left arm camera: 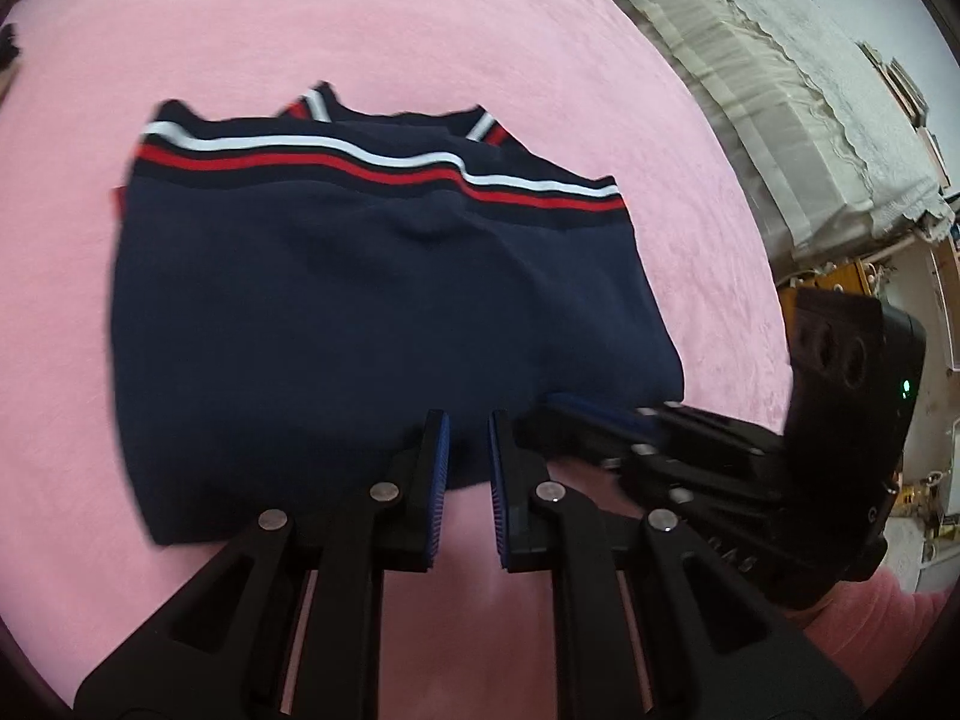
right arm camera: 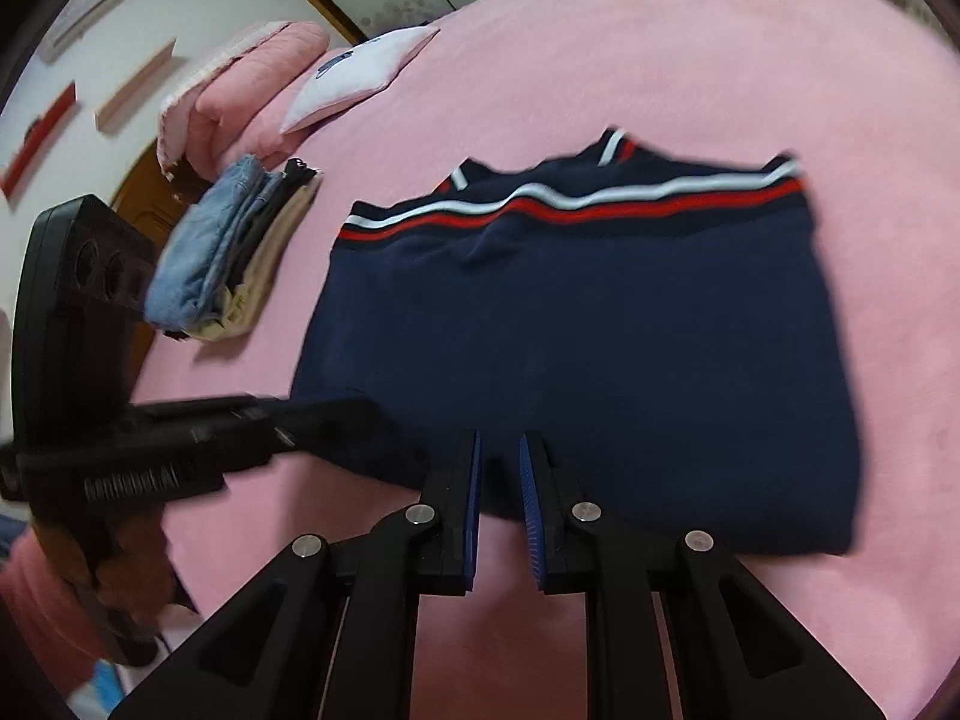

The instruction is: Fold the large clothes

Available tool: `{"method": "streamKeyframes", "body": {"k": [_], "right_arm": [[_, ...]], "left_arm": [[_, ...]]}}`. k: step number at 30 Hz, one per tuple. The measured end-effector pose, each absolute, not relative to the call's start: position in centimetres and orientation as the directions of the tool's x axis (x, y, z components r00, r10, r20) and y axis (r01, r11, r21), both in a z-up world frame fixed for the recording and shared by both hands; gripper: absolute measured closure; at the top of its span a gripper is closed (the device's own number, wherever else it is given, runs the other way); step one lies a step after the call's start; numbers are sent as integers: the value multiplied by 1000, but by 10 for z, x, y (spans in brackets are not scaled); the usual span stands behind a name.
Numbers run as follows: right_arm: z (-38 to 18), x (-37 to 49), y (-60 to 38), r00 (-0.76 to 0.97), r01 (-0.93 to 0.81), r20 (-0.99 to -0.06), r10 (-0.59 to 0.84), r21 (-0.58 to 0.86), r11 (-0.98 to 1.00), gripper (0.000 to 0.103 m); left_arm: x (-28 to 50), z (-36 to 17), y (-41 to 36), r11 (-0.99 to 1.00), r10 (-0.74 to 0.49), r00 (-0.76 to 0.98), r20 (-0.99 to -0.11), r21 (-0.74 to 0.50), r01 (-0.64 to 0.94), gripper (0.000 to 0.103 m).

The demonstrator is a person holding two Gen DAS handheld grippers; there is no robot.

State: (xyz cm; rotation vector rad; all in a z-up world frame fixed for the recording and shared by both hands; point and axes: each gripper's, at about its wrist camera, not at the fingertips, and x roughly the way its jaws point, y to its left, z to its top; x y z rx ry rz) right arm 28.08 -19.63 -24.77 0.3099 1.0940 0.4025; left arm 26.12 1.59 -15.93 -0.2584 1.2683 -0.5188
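Note:
A navy sweater point(left arm camera: 336, 312) with a white and red striped hem lies folded into a rectangle on the pink bed cover point(left arm camera: 420, 18); it also shows in the right wrist view point(right arm camera: 600, 348). My left gripper point(left arm camera: 468, 426) hovers over the sweater's near edge, jaws slightly apart and empty. My right gripper point(right arm camera: 501, 444) hovers over the same near edge, jaws slightly apart and empty. Each gripper shows in the other's view: the right one point(left arm camera: 600, 420) at the sweater's near right corner, the left one point(right arm camera: 312, 420) at its near left corner.
A stack of folded clothes point(right arm camera: 228, 252), denim on top, lies left of the sweater. A pink pillow point(right arm camera: 240, 90) and a white folded garment point(right arm camera: 360, 78) lie behind it. A cream covered couch point(left arm camera: 780, 108) stands beyond the bed's right edge.

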Motion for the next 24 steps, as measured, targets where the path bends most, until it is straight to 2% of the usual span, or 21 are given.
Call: {"method": "streamKeyframes", "body": {"k": [6, 10, 19, 20, 24], "right_arm": [[-262, 312, -190, 433, -153, -765, 477, 459, 875, 89], [-271, 352, -189, 446, -133, -768, 461, 452, 882, 89], [-286, 397, -205, 490, -39, -767, 414, 455, 889, 88], [-287, 400, -209, 495, -25, -772, 399, 446, 895, 93], [-290, 404, -229, 514, 17, -776, 365, 435, 900, 99]], "left_arm": [[294, -175, -1, 857, -510, 238, -826, -465, 221, 93], [323, -191, -5, 887, -460, 278, -843, -424, 181, 93], [355, -210, 6, 879, -457, 347, -819, -475, 36, 93], [354, -208, 10, 885, -441, 364, -821, -464, 26, 93], [351, -208, 34, 880, -420, 400, -815, -473, -40, 97]]}}
